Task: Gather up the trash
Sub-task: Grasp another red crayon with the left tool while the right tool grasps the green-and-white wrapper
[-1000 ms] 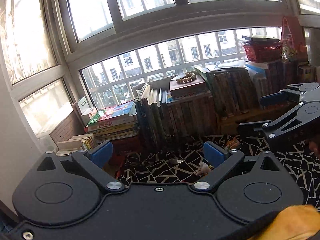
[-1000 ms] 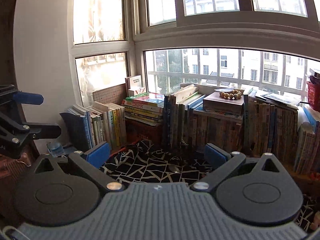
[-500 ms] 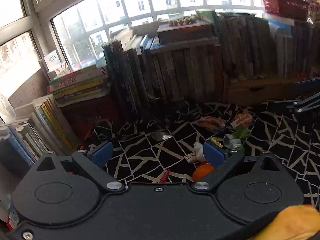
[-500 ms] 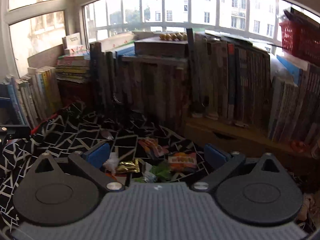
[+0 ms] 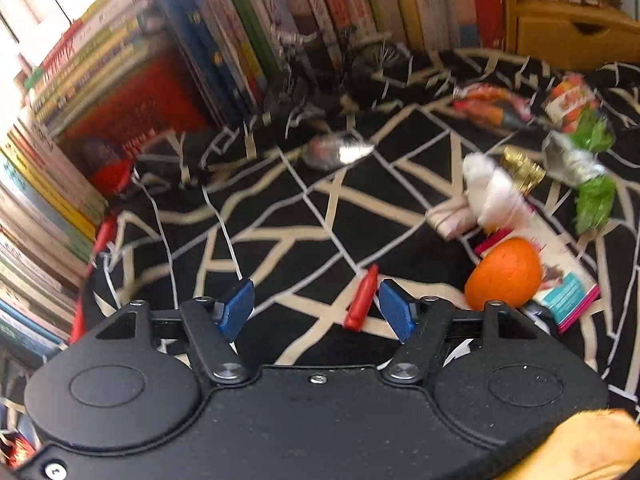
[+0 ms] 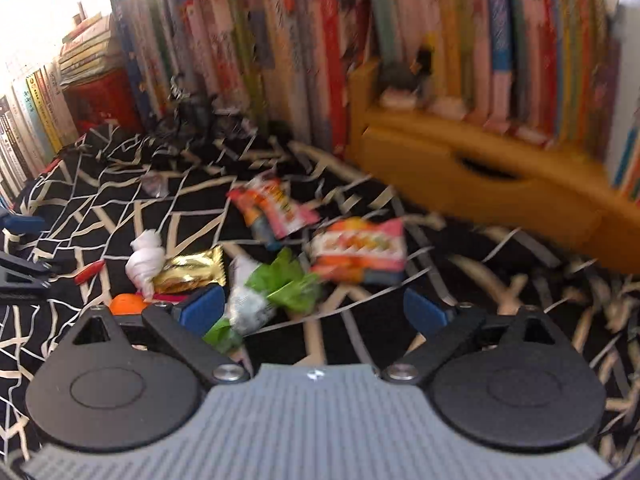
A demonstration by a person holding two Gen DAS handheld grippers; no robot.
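Note:
Trash lies scattered on a black cloth with pale lines [image 5: 280, 216]. My left gripper [image 5: 316, 310] hangs low over it, jaws closing. A small red wrapper [image 5: 362, 300] lies between its blue pads, close to the right pad, and the pads do not press it. An orange peel [image 5: 504, 274], a white tissue [image 5: 492, 192] and a gold wrapper [image 5: 522, 168] lie to the right. My right gripper [image 6: 312, 310] stands open over a green-and-silver wrapper [image 6: 264, 296], which sits near its left pad. An orange snack packet [image 6: 358, 252] lies just beyond.
Rows of upright books [image 6: 280, 40] wall in the back and left of the cloth. A yellow wooden drawer box [image 6: 480, 176] stands at the back right. A silver wrapper [image 5: 340, 152] and a striped snack packet [image 6: 276, 208] lie farther back. The left gripper [image 6: 24, 246] shows at the right wrist view's left edge.
Both grippers have dropped and tipped down toward the cloth, so the windows have left both views and the trash looms large. The left jaws have narrowed around the red wrapper.

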